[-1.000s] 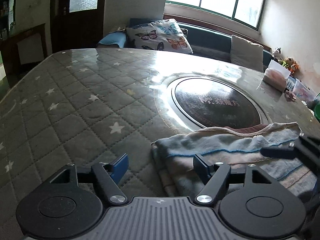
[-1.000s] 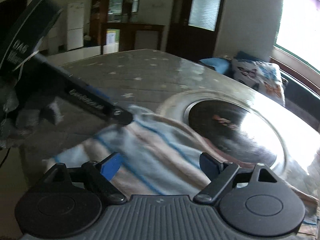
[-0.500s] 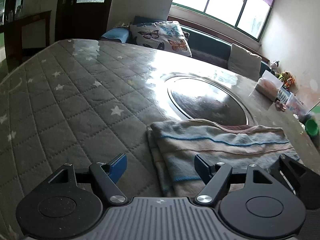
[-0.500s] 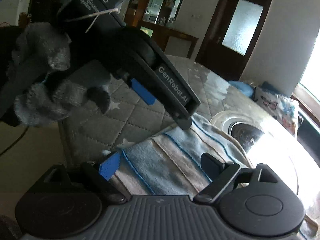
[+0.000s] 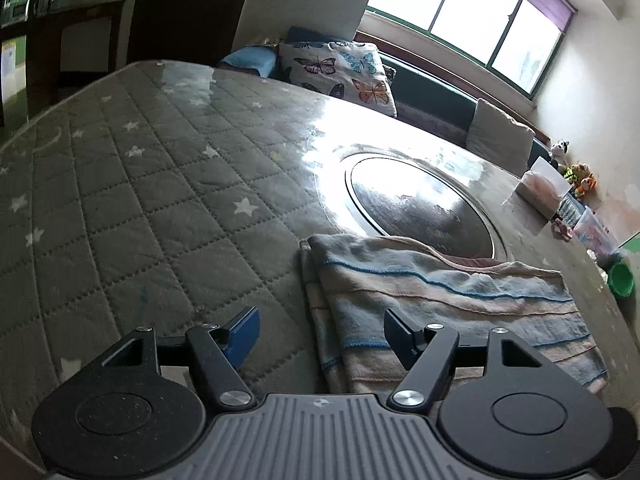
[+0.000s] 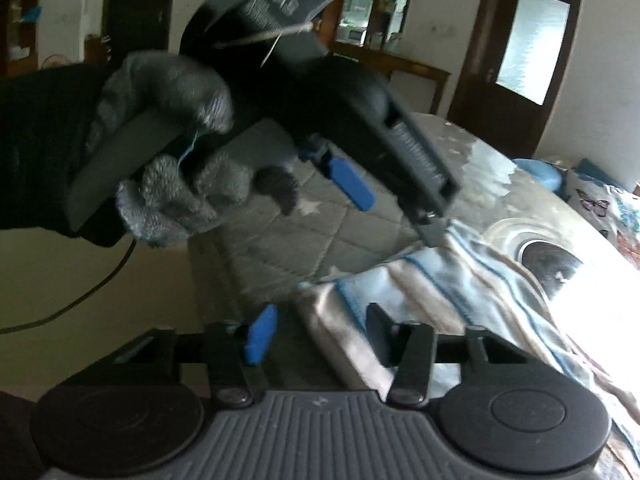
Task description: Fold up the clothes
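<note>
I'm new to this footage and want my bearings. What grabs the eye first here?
The striped folded cloth lying on the star-quilted table, its far edge over a shiny round inset. In the right wrist view, a grey-gloved hand holds the left gripper over the cloth's corner, while the right gripper is closing around its near edge.

We've got the folded striped cloth (image 5: 448, 304) lying at the near right edge of the star-quilted table (image 5: 140, 200), and our left gripper (image 5: 320, 330) hovers wide open over the cloth's left edge.
</note>
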`<action>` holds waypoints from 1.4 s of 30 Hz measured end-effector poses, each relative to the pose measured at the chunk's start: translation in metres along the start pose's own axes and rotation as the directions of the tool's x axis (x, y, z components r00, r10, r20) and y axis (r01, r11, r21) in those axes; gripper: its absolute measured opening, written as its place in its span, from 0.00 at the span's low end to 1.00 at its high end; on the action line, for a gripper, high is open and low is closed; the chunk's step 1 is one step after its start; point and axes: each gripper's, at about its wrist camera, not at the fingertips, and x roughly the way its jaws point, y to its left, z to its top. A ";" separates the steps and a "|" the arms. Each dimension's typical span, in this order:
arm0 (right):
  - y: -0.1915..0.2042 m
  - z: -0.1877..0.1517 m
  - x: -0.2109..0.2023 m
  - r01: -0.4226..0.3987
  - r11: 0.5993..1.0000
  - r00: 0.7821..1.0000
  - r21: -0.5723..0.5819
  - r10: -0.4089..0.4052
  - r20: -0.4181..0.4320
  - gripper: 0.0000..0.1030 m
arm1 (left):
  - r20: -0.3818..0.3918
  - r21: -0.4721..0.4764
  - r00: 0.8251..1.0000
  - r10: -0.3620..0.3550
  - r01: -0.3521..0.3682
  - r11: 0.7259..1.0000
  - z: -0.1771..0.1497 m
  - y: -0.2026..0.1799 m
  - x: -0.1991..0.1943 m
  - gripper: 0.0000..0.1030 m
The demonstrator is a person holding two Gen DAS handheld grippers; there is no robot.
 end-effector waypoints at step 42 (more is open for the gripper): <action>-0.048 0.010 -0.034 -0.106 0.958 0.991 0.266 0.080 0.105 0.06 | -0.116 -0.396 0.959 -0.260 0.195 0.897 -0.013 0.004 0.027 0.32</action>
